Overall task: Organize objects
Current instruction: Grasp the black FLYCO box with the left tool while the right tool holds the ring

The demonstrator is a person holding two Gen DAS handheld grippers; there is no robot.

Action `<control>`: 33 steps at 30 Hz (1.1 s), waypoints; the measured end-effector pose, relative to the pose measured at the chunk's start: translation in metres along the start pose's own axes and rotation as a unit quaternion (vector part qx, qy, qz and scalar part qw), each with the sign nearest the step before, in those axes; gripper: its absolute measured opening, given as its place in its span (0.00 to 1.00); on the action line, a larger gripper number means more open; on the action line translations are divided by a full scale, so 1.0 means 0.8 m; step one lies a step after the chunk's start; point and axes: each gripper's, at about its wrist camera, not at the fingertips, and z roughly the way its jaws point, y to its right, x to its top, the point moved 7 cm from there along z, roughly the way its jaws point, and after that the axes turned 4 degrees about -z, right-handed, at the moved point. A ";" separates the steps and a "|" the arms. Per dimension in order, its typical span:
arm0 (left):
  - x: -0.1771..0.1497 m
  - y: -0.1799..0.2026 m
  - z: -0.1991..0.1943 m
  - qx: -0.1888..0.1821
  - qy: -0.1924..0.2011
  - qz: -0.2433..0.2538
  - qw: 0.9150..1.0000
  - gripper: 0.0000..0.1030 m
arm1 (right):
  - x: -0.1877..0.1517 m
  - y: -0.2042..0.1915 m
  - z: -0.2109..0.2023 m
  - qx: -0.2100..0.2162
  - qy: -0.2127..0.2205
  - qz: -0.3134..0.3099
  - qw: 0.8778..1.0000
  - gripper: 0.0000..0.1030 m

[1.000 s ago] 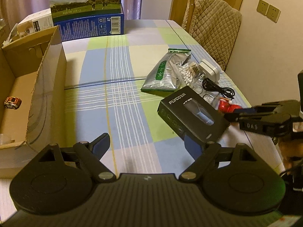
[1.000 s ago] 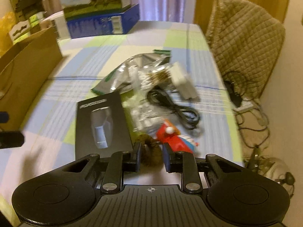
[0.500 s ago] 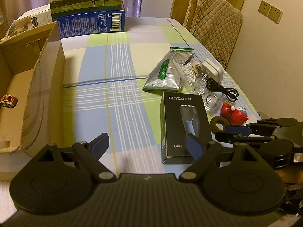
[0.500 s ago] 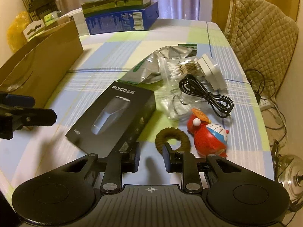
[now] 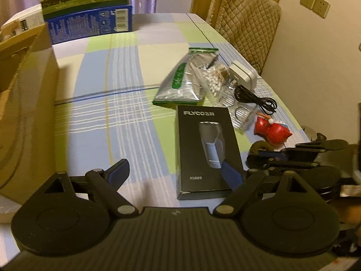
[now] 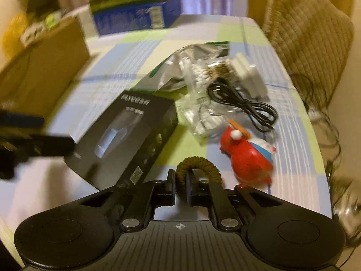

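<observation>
Since half a second ago, the right gripper [image 6: 180, 178] has been closed onto the brown hair tie [image 6: 199, 167], one side of whose loop is now pinched between its fingers just beside the red toy [image 6: 247, 158]. From left to right, the cardboard box [image 5: 27, 103] stands at the desk [image 5: 94, 117] edge, the left gripper [image 5: 173, 171] is held spread and empty near the black shaver box [image 5: 204, 146], and the tie is gripped low over the desk. The pick-up step appears in hand; a lift and a carry leftward to the cardboard box is likely called for next.
</observation>
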 end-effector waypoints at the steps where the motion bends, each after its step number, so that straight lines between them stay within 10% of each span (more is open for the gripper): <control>1: 0.000 0.003 0.004 -0.004 -0.003 0.002 1.000 0.83 | 0.000 0.003 -0.008 0.001 0.008 0.016 1.000 0.05; 9: -0.002 0.036 0.036 -0.025 -0.025 0.027 0.999 0.83 | -0.008 0.036 -0.064 -0.012 0.047 0.131 0.990 0.05; 33: -0.071 0.015 -0.001 0.023 -0.059 0.063 0.996 0.78 | -0.033 -0.012 -0.084 0.004 0.033 0.088 0.996 0.05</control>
